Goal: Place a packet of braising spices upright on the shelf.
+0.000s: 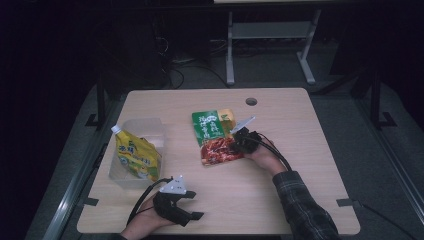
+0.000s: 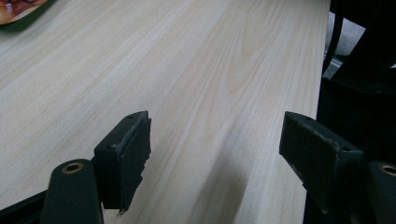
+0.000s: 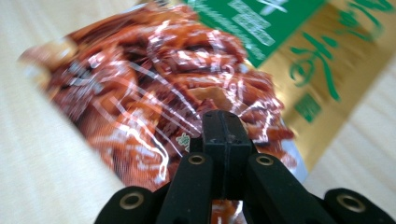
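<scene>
1. The green and red snack packet lies flat near the middle of the table, slightly right of centre.
2. The right gripper sits at the packet's right edge, its jaws pressed together on the wrapper's near end.
3. The left gripper rests at the near edge, jaws wide apart over bare wood.
4. A yellow pouch stands in a clear box at the left, well apart from both grippers.

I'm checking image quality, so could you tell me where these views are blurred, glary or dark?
High view: dark surroundings, lit table. Right gripper view: snack packet soft, with glare streaks. Left gripper view: sharp wood grain, left gripper casting a shadow.
</scene>
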Action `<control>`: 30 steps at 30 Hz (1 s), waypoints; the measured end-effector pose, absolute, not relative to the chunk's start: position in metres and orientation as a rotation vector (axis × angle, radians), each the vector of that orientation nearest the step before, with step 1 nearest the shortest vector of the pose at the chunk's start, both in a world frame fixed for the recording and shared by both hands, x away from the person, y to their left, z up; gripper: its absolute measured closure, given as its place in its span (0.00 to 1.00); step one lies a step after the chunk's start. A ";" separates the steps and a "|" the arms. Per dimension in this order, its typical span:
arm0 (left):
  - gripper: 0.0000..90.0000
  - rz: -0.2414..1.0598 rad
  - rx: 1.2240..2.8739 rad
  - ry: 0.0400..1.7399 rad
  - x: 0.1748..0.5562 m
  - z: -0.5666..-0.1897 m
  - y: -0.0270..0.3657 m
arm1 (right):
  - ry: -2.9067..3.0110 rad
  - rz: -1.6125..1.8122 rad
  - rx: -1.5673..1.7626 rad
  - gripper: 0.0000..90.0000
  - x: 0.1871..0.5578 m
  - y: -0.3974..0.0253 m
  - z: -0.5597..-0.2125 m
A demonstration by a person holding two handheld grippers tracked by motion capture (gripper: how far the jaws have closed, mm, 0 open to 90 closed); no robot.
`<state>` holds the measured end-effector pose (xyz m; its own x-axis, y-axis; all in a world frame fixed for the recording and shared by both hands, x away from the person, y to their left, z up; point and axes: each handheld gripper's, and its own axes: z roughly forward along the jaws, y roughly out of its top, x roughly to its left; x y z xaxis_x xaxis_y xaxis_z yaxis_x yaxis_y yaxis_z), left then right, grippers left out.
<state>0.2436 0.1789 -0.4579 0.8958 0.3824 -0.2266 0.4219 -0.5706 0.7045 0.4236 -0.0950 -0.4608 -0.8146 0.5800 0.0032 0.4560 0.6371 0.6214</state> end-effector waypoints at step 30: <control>0.27 -0.055 2.231 0.568 0.244 -0.457 0.181 | 2.594 1.129 0.864 1.00 0.433 -0.035 -0.452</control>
<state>0.2442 0.1808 -0.4567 0.8976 0.3808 -0.2219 0.4163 -0.5670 0.7108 0.4328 -0.0346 -0.4521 -0.8139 0.5777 0.0612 0.4385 0.5417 0.7172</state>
